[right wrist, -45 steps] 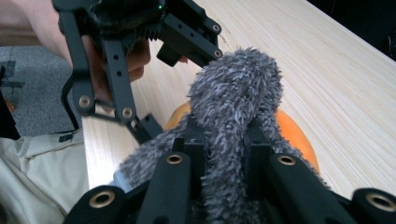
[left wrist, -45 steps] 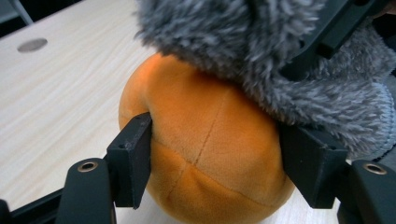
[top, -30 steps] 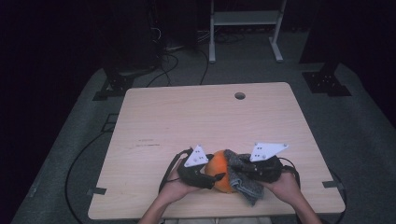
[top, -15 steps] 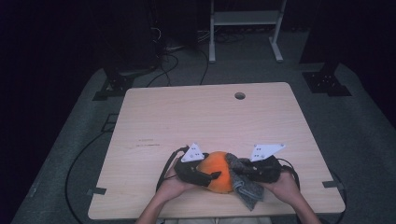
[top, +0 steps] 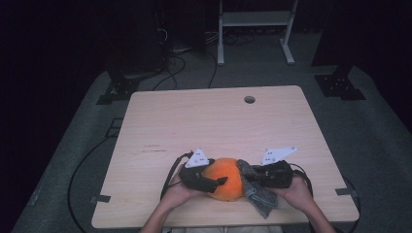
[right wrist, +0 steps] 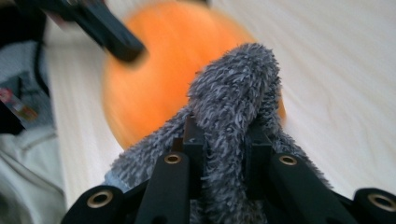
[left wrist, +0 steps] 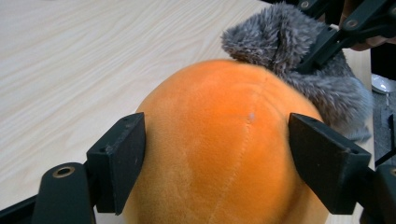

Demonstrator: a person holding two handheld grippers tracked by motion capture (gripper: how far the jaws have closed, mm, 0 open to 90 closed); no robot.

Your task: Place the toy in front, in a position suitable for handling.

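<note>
The left tongs (left wrist: 217,161) stand wide, their two black jaws set against either flank of a round orange plush ball (left wrist: 219,140), which bulges up between them; the jaws touch its sides, so the ball is gripped. In the high view the left tongs (top: 214,182) lie at the ball's (top: 224,175) left and near side, with the person's left hand (top: 177,191) under them and a grey three-cornered plate on top. The right tongs (right wrist: 224,154) are drawn narrow and pinch a fold of grey furry cloth (right wrist: 233,93), which rises in a rounded hump between the jaws and spreads down over them. In the high view the right tongs (top: 252,175) come in from the ball's right, held by the right hand (top: 296,191), and the grey cloth (top: 260,196) hangs from them against the ball's right side and trails onto the bench toward the near edge. In the left gripper view the cloth (left wrist: 299,60) lies just behind the ball and touches it, with the other tongs clamped on it. Ball and cloth rest near the front edge of the pale wooden bench (top: 209,126), about midway along it. A small round hole (top: 249,99) shows near the bench's far edge. Beyond it stand a dark floor with black cables (top: 180,63) and a white metal frame (top: 252,24).
</note>
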